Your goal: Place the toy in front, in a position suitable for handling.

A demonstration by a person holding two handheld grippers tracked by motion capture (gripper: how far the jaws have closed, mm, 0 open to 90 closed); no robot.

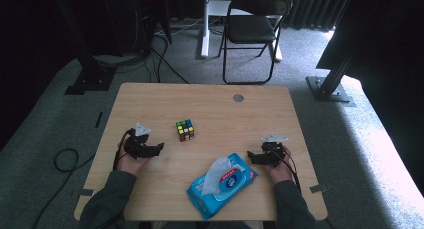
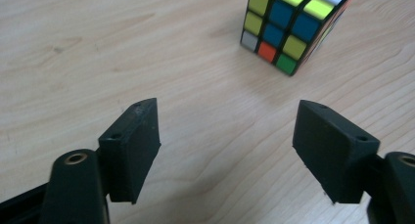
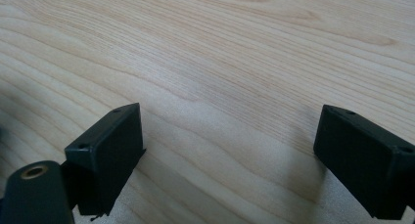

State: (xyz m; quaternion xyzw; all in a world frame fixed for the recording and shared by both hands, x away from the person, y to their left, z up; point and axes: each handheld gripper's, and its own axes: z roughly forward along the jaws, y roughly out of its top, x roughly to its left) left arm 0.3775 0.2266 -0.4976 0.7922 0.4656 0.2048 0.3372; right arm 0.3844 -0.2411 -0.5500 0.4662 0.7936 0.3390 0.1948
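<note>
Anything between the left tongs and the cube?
Nothing visible. The left tongs stand open, with bare table between them and the puzzle cube. The wipes pack lies off to the side, nearer the person.

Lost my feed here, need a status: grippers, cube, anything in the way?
Left gripper open, short of the cube. Right gripper open over bare table. Wipes pack off to the side, path clear.
</note>
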